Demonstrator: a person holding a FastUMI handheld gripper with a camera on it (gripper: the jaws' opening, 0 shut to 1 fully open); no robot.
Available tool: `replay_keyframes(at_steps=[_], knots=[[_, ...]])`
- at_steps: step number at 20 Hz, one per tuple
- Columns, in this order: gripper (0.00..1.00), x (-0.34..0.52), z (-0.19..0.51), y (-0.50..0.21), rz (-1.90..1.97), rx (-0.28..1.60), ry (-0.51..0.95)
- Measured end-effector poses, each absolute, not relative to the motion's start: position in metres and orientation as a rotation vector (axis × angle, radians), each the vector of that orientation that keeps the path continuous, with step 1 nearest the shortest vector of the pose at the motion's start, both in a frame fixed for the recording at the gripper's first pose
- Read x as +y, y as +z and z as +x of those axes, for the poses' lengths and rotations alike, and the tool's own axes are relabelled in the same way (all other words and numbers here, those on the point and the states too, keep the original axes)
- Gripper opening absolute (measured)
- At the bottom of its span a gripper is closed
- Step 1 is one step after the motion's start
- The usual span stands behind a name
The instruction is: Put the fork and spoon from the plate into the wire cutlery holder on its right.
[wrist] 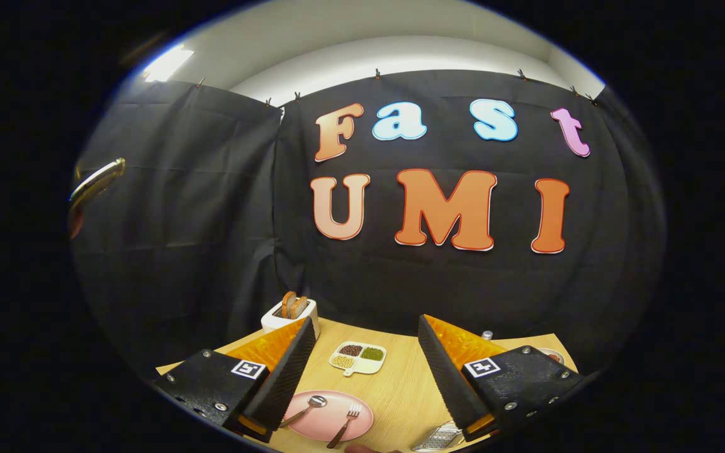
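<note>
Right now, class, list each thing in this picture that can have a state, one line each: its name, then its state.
tongs: open, holding nothing, above the table
spoon: lying on the plate
fork: lying on the plate, handle over the rim
plate: flat on the table
toaster: two slices standing in it
divided dish: three compartments filled
wire cutlery holder: partly seen, contents unclear

The left finger (287, 377) covers the near-left rim of the plate (362, 415) and the end of the spoon (306, 410) handle. The right finger (447, 377) hides most of the wire holder (439, 437), its contents unreadable. The fork (343, 426) handle's tip is cut off.
</note>
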State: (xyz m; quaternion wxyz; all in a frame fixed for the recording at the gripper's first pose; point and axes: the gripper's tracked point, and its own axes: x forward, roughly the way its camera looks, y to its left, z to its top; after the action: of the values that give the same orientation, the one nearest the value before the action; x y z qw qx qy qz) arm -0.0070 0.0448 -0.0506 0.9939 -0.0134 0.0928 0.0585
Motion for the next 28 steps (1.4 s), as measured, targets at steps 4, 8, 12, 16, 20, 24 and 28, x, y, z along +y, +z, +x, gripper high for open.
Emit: replay_keyframes(at_steps=[4,8,12,16,20,24,28], knots=[[0.98,0.062,-0.006,-0.071,-0.077,0.231,0.151],[0.98,0.071,-0.003,-0.127,-0.078,0.414,0.153],[0.97,0.079,-0.006,-0.181,-0.061,0.599,0.159],[0.95,0.092,-0.020,-0.237,-0.031,0.788,0.171],[0.94,0.089,-0.030,-0.293,-0.071,0.986,0.151],[0.86,0.087,-0.044,-0.335,-0.076,1.168,0.135],[0.75,0.089,-0.052,-0.368,-0.058,1.303,0.115]])
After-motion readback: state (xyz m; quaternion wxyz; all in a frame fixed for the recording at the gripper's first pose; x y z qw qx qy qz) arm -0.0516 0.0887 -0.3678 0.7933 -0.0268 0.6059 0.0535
